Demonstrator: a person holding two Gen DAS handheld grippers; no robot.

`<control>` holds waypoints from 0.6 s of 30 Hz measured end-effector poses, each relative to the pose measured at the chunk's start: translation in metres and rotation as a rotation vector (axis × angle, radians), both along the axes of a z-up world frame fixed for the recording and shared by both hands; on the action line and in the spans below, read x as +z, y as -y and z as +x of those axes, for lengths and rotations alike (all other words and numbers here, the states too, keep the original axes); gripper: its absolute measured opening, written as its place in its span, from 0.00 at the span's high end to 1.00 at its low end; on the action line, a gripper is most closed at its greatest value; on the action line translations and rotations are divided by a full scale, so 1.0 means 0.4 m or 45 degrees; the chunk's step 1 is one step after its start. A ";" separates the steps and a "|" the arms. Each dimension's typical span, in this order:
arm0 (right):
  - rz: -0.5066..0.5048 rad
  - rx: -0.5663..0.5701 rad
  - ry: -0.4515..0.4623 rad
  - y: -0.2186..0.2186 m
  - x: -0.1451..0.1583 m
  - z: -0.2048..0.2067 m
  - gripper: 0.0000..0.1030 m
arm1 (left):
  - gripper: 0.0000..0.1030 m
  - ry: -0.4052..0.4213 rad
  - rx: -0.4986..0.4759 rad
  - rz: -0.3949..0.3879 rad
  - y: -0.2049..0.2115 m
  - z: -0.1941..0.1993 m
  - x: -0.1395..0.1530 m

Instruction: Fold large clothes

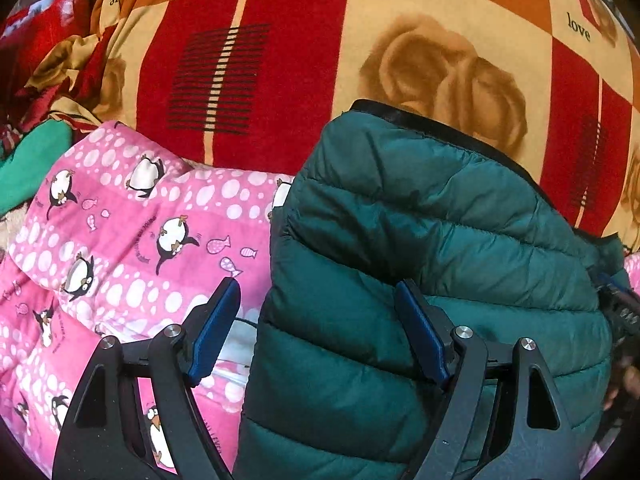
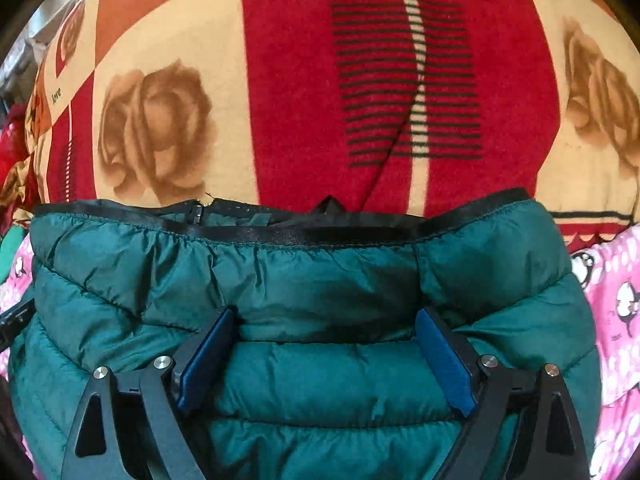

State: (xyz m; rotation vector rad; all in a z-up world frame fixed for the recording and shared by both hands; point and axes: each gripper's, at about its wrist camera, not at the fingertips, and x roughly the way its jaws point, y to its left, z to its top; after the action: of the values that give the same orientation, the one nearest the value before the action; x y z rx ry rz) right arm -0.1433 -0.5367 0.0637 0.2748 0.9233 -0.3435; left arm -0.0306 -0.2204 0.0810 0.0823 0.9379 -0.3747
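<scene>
A dark green quilted puffer jacket (image 1: 420, 240) lies folded in a thick bundle, its black-trimmed hem toward the far side. In the right wrist view the jacket (image 2: 312, 280) fills the lower half. My left gripper (image 1: 320, 300) is open, its jaws straddling the jacket's left edge, the right blue pad (image 1: 420, 336) over the jacket and the left pad over the pink quilt. My right gripper (image 2: 324, 328) is open just above the middle of the jacket, holding nothing.
A pink penguin-print quilt (image 1: 120, 240) lies under and left of the jacket, and shows at the right in the right wrist view (image 2: 612, 312). A red, cream and orange rose-pattern blanket (image 1: 280, 60) covers the bed beyond. A green cloth (image 1: 32, 160) and crumpled red fabric (image 1: 48, 40) lie far left.
</scene>
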 end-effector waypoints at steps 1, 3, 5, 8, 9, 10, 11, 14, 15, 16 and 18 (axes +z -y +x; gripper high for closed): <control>0.007 -0.011 0.015 -0.005 0.015 -0.003 0.13 | 0.22 -0.005 0.003 -0.004 -0.001 0.000 0.000; 0.038 -0.021 0.081 -0.014 0.049 -0.017 0.13 | 0.22 -0.015 0.009 -0.015 -0.003 0.000 -0.001; 0.082 0.016 0.156 -0.044 0.088 -0.018 0.13 | 0.22 -0.017 0.014 -0.019 -0.004 0.000 -0.001; 0.103 0.122 0.176 -0.116 0.120 0.026 0.13 | 0.22 -0.012 0.015 -0.016 -0.002 -0.003 -0.001; 0.099 0.157 0.169 -0.141 0.123 0.044 0.13 | 0.22 -0.013 0.015 -0.017 -0.002 -0.003 -0.001; 0.089 0.197 0.160 -0.168 0.120 0.065 0.13 | 0.22 -0.014 0.015 -0.017 -0.002 -0.004 -0.002; 0.077 0.237 0.147 -0.198 0.114 0.094 0.13 | 0.22 -0.016 0.015 -0.019 -0.002 -0.003 -0.003; 0.059 0.288 0.099 -0.256 0.077 0.148 0.13 | 0.22 -0.018 0.014 -0.021 -0.001 -0.003 -0.008; 0.060 0.290 0.082 -0.263 0.068 0.160 0.13 | 0.22 -0.018 0.014 -0.019 -0.001 -0.003 -0.009; 0.056 0.285 0.055 -0.267 0.050 0.173 0.13 | 0.22 -0.021 0.012 -0.018 0.001 -0.002 -0.012; 0.046 0.265 0.009 -0.272 0.022 0.185 0.13 | 0.22 -0.027 0.010 -0.018 0.004 0.002 -0.016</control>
State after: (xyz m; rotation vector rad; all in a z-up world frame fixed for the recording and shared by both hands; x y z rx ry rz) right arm -0.0693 -0.4278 0.0725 0.2105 0.9430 -0.1343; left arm -0.0300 -0.2218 0.0747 0.0615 0.9559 -0.3756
